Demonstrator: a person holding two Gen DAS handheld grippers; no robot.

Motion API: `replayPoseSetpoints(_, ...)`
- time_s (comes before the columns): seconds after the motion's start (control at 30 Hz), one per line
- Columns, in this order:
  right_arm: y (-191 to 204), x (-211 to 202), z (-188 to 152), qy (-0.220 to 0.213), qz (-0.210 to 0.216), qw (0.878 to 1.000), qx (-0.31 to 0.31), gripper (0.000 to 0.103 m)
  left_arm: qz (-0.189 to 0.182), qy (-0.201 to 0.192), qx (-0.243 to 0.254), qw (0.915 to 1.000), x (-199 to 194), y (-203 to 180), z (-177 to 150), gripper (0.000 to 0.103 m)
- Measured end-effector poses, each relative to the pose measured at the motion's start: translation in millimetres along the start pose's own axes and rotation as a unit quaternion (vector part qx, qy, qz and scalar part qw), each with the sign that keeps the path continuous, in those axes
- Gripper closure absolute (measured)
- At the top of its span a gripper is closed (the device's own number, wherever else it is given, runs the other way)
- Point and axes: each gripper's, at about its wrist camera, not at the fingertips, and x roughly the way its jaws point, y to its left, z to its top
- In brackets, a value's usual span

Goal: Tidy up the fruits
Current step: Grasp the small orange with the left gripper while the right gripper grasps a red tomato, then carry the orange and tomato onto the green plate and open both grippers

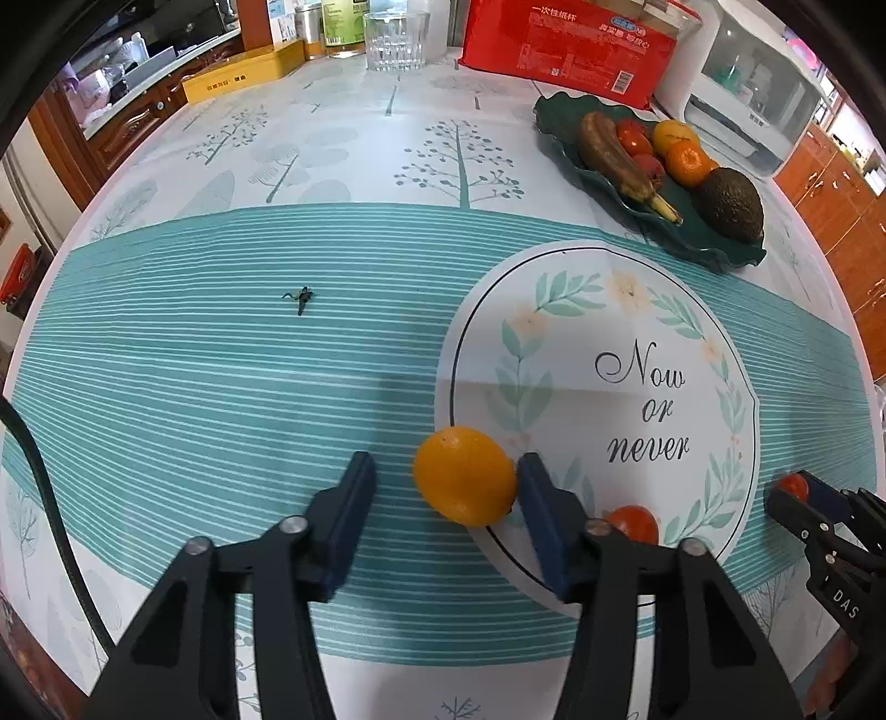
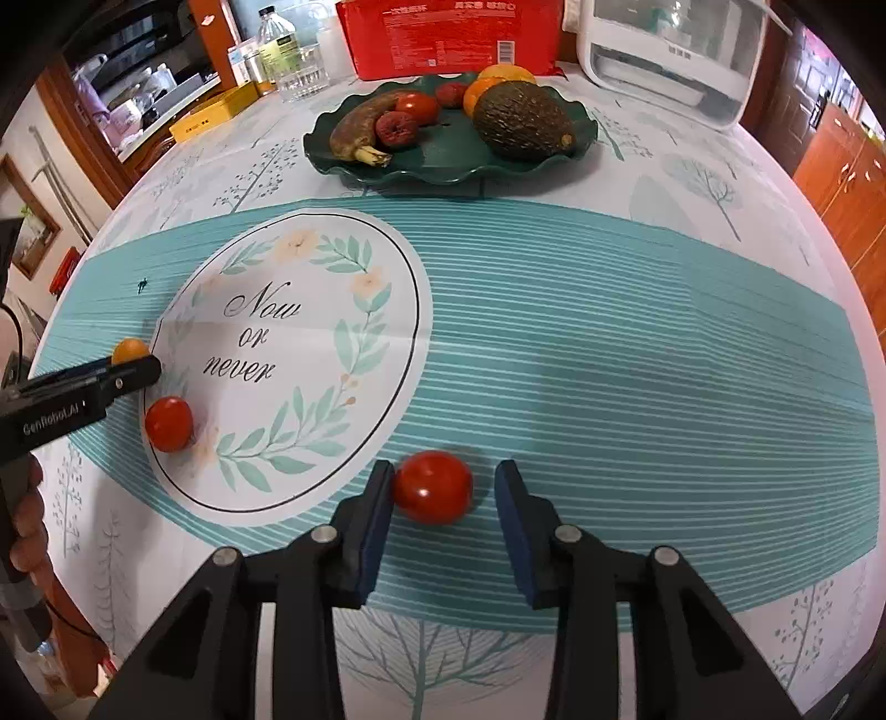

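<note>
Two spread grippers: the left gripper (image 1: 443,487) brackets a glossy yellow-orange fruit (image 1: 464,475), half-hiding a tomato (image 1: 634,523); the right gripper (image 2: 446,493) flanks a shiny red tomato (image 2: 433,486), ungripped.

Ahead of your left tongs (image 1: 446,501) and a little to their right, a round white medallion (image 1: 603,387) printed on the tablecloth reads "Now or never" in black script, ringed by leaves. From your right tongs (image 2: 443,504) the same words lie ahead and to the left. Far ahead, at the back of the worktop (image 1: 221,387), a red package (image 1: 565,47) carries white Chinese print, "一次性纸杯", and a barcode; its smaller lines are too blurred to read. The body of your left tongs is marked "GenRobot.AI" in white, seen from the right wrist. The body of your right tongs shows "DAS".
</note>
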Motion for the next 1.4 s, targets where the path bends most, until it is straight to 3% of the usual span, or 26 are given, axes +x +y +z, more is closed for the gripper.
replayPoseSetpoints(0.23, 9, 0, -3, -0.004, -0.021, 0.999, -0.029, 0.075, 0.008, -0.008, 0.016, 0.9998, -2, -5, -4, 0.069)
replayPoseSetpoints(0.7, 21, -11, 3, -0.008, 0.008, 0.999, -0.031, 0.076, 0.000, -0.004, 0.041, 0.9991, -18, -21, -4, 0.070)
replayPoseSetpoints(1.1, 24, -61, 61, -0.064, 0.033, 0.996, -0.043, 0.076, -0.034, -0.050, 0.102, 0.9929, -81, -67, 61, 0.070)
replayPoseSetpoints(1.4, 14, -110, 138, -0.135, 0.021, 0.989, -0.057, 0.076, -0.031, -0.101, 0.160, 0.9816, -125, -96, 148, 0.070)
